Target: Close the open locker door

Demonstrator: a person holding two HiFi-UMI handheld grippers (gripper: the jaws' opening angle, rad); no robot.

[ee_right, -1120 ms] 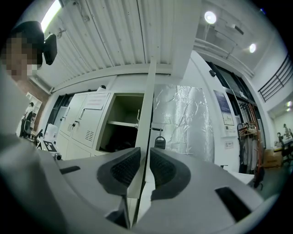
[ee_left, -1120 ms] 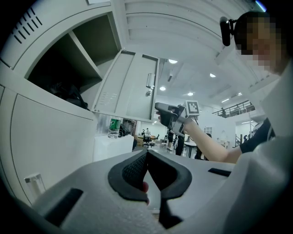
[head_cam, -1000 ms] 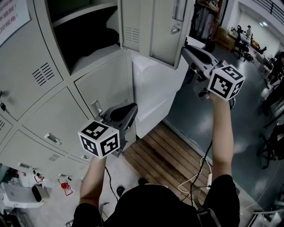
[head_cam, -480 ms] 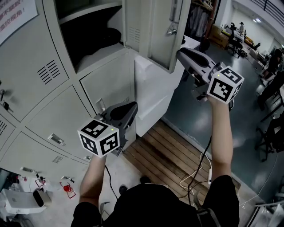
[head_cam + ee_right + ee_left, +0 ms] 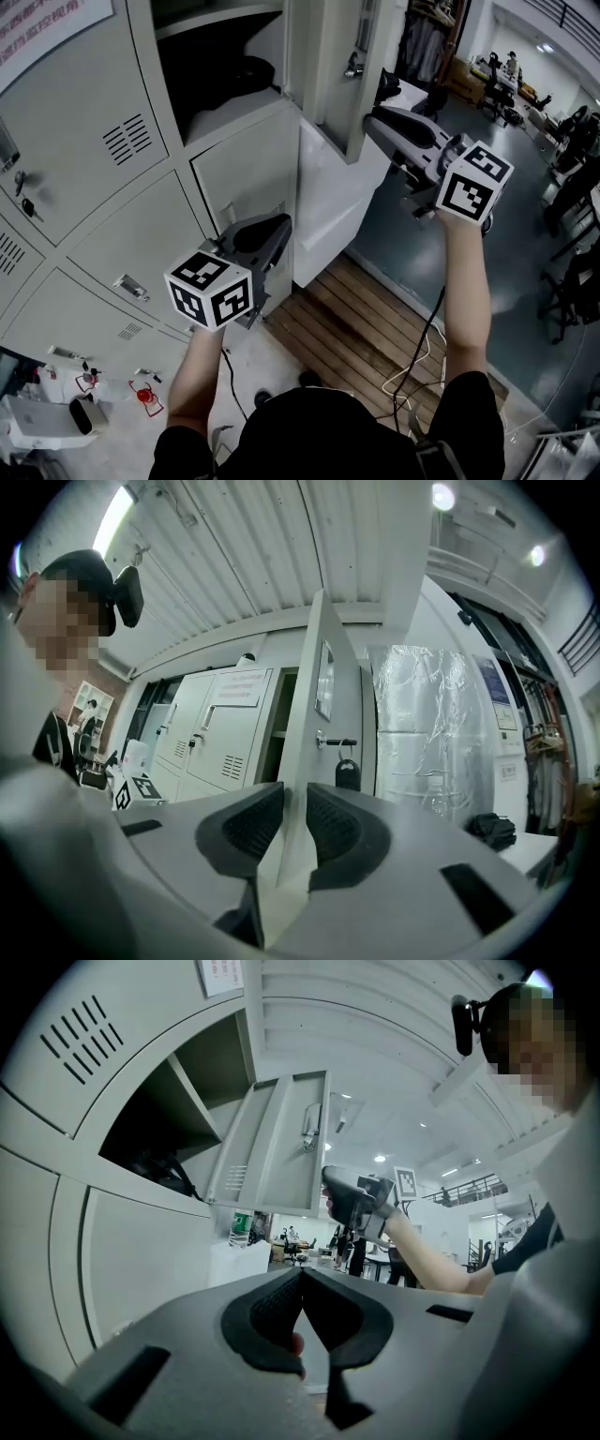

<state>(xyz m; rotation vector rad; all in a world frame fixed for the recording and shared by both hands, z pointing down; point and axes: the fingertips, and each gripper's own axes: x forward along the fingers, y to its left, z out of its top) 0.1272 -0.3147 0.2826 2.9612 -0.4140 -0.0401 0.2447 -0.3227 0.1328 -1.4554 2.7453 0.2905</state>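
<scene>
Locker door (image 5: 328, 84) in grey metal, hinged on the upper compartment of a locker bank (image 5: 84, 141) and standing wide open, roughly square to the cabinet front. Gripped by the right gripper (image 5: 370, 117) near the lower corner of its free edge, just beneath the latch and its hanging padlock (image 5: 353, 67). Seen edge-on in the right gripper view as a thin sheet (image 5: 314, 714) caught between jaws that are drawn in close on either face of it (image 5: 292, 822). Held low and well apart from the door, the left gripper (image 5: 267, 234), with jaws pressed together at the tips and nothing between them (image 5: 302, 1297). Behind the door, an open compartment (image 5: 216, 66) with something dark lying on its shelf. Beside the lockers, a tall white object wrapped in plastic film (image 5: 337, 197), standing by a wooden pallet (image 5: 347, 328). Judged from this: the hold on the door made, the closing swing barely begun if at all. Left to do: nearly the whole arc back to the frame, then seating the door flush.
</scene>
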